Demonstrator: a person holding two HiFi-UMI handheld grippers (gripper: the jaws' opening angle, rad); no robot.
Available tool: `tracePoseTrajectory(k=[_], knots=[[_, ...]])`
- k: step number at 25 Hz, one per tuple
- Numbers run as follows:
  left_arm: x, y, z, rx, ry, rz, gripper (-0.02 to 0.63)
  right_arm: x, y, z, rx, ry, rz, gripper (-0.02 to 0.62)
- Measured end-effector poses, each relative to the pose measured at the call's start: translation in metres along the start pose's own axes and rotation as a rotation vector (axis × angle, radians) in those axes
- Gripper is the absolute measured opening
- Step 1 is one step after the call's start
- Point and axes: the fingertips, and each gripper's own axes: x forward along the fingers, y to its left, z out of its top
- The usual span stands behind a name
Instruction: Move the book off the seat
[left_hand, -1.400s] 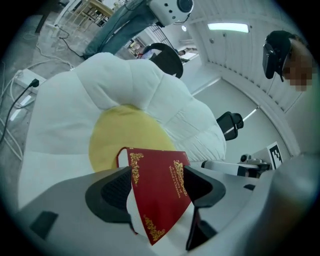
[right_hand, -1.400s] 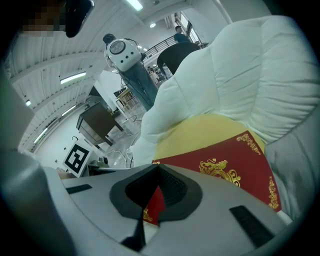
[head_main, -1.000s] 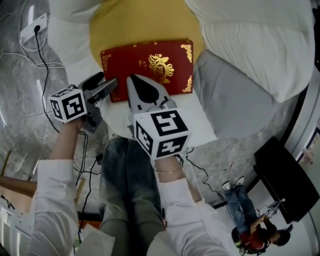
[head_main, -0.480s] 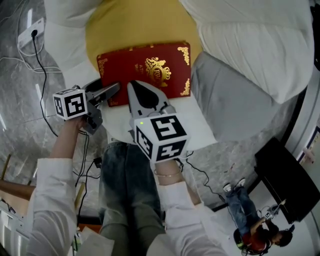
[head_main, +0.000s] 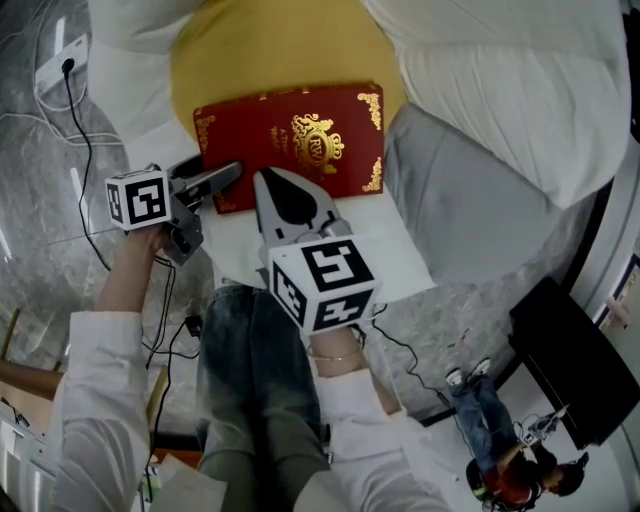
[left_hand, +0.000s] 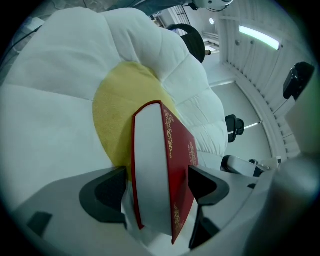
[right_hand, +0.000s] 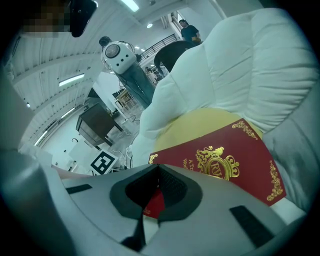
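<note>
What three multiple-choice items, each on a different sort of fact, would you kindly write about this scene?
1. Where does the book lie?
A. on the yellow centre of the seat
B. on a wooden shelf
C. in a metal tray

2. What colour is its cover?
A. blue with silver
B. red with gold ornaments
C. plain black

3. How do the right gripper's jaws stand?
A. wide apart
B. around a cup
C. closed together

Answers:
1 A: yellow fabric shows under its far edge.
2 B: the head view shows red and gold.
3 C: the right gripper view shows the pads meeting.
</note>
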Motion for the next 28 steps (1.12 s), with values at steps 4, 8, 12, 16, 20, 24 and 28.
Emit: tracePoseTrajectory(k=[4, 8, 12, 16, 20, 24, 28], knots=[[0.003, -0.005, 0.002, 0.017, 0.008, 0.01, 0.371, 0.0, 0.001, 0.005, 0.001, -0.016, 0.011, 0.012], [-0.001, -0.007, 0.001, -0.039, 0.008, -0.019, 0.37, -0.001, 0.001, 0.001, 0.003, -0.017, 0.01, 0.012], [-0.001, -0.021, -0.004, -0.097, 0.003, -0.141, 0.37, -0.001, 0.004, -0.006, 0.005, -0.011, 0.014, 0.012], [0.004, -0.023, -0.004, -0.094, -0.014, -0.189, 0.368, 0.003, 0.003, -0.012, 0.002, -0.012, 0.01, 0.012], [0.004, -0.01, -0.005, -0.105, -0.014, -0.18, 0.368, 0.002, 0.001, -0.015, 0.004, -0.024, 0.0, 0.012], [0.007, -0.006, -0.007, -0.085, -0.008, -0.165, 0.368, 0.0, -0.002, -0.021, 0.024, -0.031, -0.007, 0.012], [0.008, 0.0, -0.009, -0.044, 0.01, -0.115, 0.368, 0.0, 0.002, -0.024, 0.055, -0.042, -0.003, 0.012]])
